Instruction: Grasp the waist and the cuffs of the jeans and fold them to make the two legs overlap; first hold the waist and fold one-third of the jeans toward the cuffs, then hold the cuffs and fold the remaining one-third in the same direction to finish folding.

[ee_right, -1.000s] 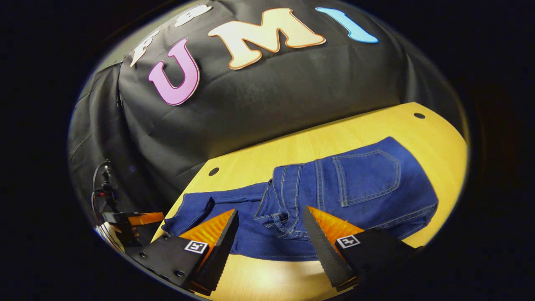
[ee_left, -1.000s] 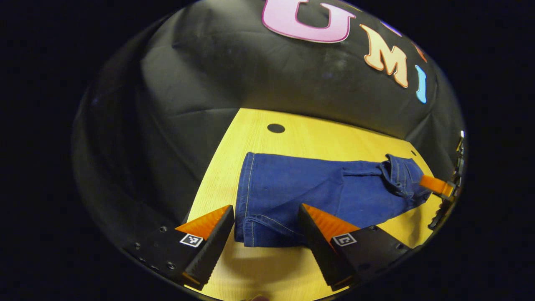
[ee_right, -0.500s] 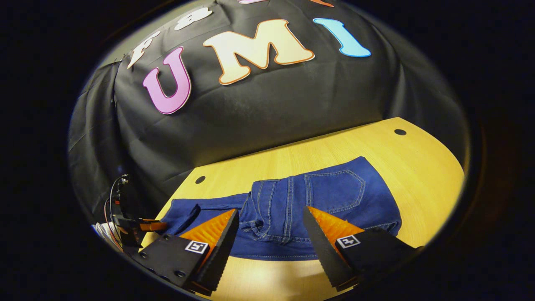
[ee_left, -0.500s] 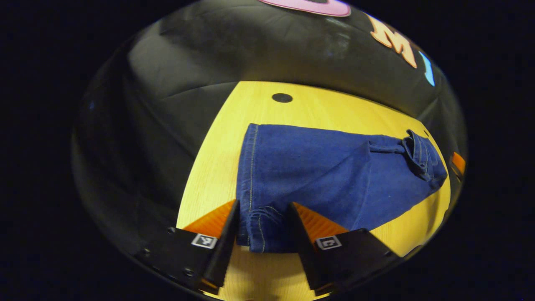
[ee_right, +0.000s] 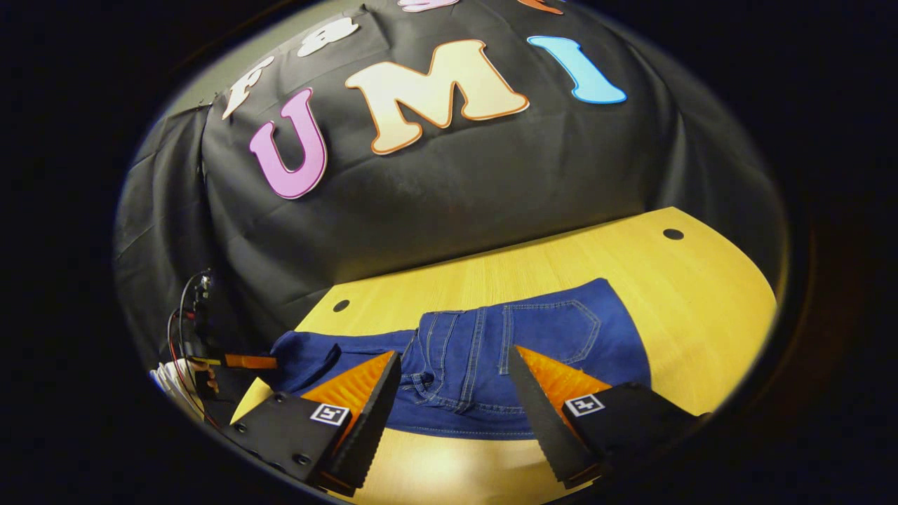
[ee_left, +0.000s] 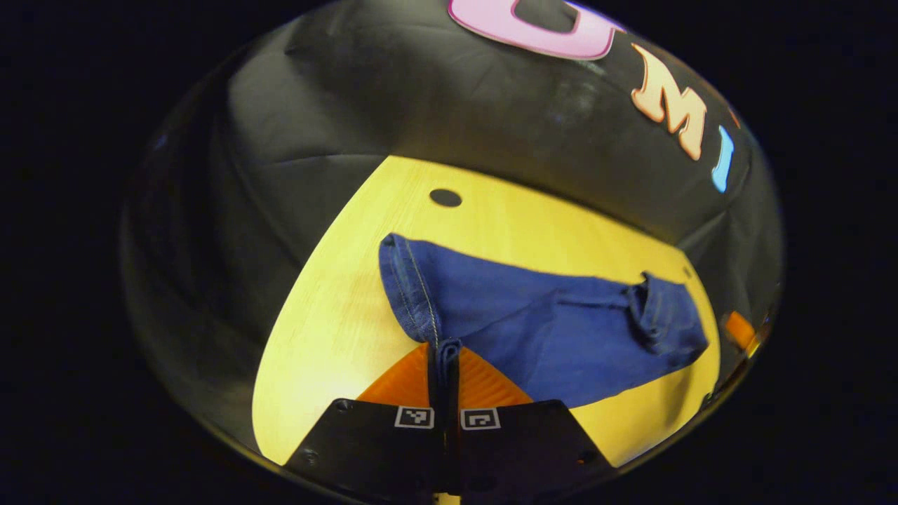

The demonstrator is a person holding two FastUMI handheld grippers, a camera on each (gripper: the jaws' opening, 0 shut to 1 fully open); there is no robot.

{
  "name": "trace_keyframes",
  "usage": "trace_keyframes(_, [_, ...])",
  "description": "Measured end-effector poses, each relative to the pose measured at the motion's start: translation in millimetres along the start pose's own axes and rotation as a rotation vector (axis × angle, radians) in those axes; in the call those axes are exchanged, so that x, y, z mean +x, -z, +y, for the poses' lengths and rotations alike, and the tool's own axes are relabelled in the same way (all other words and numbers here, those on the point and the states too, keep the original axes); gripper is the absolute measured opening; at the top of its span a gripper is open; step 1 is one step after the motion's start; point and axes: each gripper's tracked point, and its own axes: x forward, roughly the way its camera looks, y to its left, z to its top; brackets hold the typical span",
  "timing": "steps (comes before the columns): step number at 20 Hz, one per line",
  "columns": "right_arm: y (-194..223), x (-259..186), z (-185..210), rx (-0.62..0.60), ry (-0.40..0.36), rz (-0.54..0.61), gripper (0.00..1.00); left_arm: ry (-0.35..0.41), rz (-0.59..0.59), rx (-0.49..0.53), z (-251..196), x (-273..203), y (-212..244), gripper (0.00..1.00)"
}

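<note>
**Cuff pinched, waist fold already laid: the last third of the jeans fold about to begin**

Left gripper view: the left gripper [ee_left: 447, 365] is clenched on the near corner of the cuffs [ee_left: 421, 308], a ridge of denim standing up between its two fingers. From that pinch the jeans [ee_left: 547, 330] run away to the right across the yellow table [ee_left: 330, 308], ending in a bunched fold at the far right. The cuff hem near the pinch looks raised off the wood, though how much clears the surface is hard to judge.

Right gripper view: the right gripper [ee_right: 454, 393] is released, its fingers spread wide and poised over the near edge of the folded waist section [ee_right: 491, 365], touching nothing that can be made out. A back pocket faces upward on that section.

Progress, as a judgement: the two legs appear to lie one over the other, and the waist third appears turned over toward the cuffs. What remains is the closing fold, carrying the cuffs over in the same direction.

Hard to make out: the layers under the waist fold are concealed, so their alignment cannot be checked. The other gripper shows at the left edge of the right gripper view, with a hand behind it, but too small and dark for detail.
</note>
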Motion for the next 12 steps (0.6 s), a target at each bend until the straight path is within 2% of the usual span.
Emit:
trace_keyframes(2, [-10.1, -8.7, -11.6, 0.006, -0.008, -0.007, 0.96, 0.059, -0.042, -0.033, -42.6, -11.6, -15.7, 0.00])
trace_keyframes(7, [-35.6, -35.9, -40.8, -0.008, -0.037, -0.022, 0.95, 0.133, -0.089, 0.073, -138.1, -22.1, -32.0, 0.00])
trace_keyframes(12, [-58.9, -65.5, -83.0, -0.017, -0.041, -0.043, 0.95, 0.210, -0.093, 0.116, -234.7, -13.4, -31.7, 0.00])
